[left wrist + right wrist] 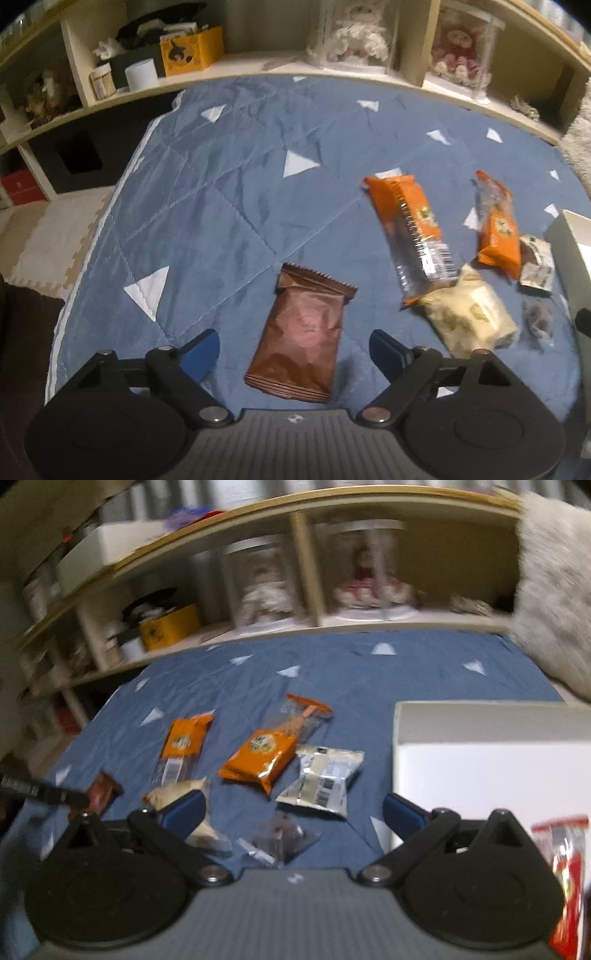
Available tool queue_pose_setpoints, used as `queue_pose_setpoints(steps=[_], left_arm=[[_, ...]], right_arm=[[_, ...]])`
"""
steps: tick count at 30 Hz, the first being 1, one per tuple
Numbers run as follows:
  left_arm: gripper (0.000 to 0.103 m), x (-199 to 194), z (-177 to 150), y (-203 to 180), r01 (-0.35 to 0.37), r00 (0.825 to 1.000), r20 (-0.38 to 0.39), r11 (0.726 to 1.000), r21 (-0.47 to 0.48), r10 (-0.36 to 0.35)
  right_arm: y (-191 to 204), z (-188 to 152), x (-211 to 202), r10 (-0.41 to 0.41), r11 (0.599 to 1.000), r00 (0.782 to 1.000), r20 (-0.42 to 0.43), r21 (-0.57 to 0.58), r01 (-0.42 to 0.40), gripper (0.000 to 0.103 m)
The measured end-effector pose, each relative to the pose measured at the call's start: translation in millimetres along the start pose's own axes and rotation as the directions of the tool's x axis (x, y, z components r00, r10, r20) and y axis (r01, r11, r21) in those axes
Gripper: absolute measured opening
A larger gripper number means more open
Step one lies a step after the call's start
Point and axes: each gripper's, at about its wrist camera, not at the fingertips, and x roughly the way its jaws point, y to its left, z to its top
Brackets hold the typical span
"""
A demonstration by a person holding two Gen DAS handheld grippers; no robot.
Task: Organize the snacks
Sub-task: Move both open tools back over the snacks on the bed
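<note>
The left gripper [293, 349] stood with its fingers [201, 352] wide apart and empty, straddling the near end of a brown packet [301, 332]. The packet lay flat on the blue quilt [207, 206], its long axis running away from the gripper along the pointing line, so the fingers faced its two long edges without touching them. The right gripper [293, 812] was likewise wide open and held nothing; a small dark clear-wrapped snack [279, 836] lay between its fingers on the quilt. The left hand was the nearer to the brown packet, the right to the white box [480, 738] at the right.

Counted on the quilt: one brown packet, two orange packets [262, 757], one cream packet [469, 310], one silver packet [321, 779], one dark clear-wrapped snack. One red packet [565, 853] already showed in the box.
</note>
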Motion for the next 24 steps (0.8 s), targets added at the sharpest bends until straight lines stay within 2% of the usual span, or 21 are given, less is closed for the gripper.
queue_pose_setpoints(steps=[2, 6, 8, 10, 12, 16, 20, 24], left_arm=[[0.083, 5, 0, 3, 0.001, 1.0, -0.011, 1.0, -0.008, -0.001], [0.083, 12, 0, 8, 0.005, 1.0, -0.011, 1.0, -0.03, -0.005], [0.083, 12, 1, 10, 0.004, 1.0, 0.008, 0.999, -0.052, -0.003], [0.083, 14, 1, 11, 0.019, 1.0, 0.012, 0.998, -0.064, -0.018], [0.083, 17, 1, 10, 0.02, 1.0, 0.008, 0.998, -0.063, -0.019], [0.083, 21, -1, 5, 0.006, 1.0, -0.008, 0.999, -0.047, -0.007], [0.083, 21, -2, -2, 0.014, 1.0, -0.025, 0.999, -0.029, -0.014], [0.083, 17, -4, -6, 0.027, 0.997, -0.073, 0.999, -0.021, -0.029]], right_arm=[[-2, -1, 5, 0.021, 0.999, 1.0, -0.006, -0.029, -0.021, 0.102], [3, 0, 15, 0.052, 0.991, 0.997, -0.049, -0.12, -0.057, 0.085], [4, -1, 20, 0.085, 0.987, 0.994, -0.075, -0.132, -0.094, 0.079], [4, -1, 24, 0.11, 0.984, 0.99, -0.087, -0.133, -0.121, 0.063], [6, -1, 28, 0.124, 0.98, 0.987, -0.101, -0.141, -0.138, 0.055], [11, -5, 33, 0.112, 0.978, 0.987, -0.119, -0.163, -0.13, 0.056], [15, -8, 26, 0.143, 0.968, 0.974, -0.174, -0.182, -0.175, 0.056], [18, -9, 18, 0.171, 0.963, 0.96, -0.221, -0.17, -0.21, 0.057]])
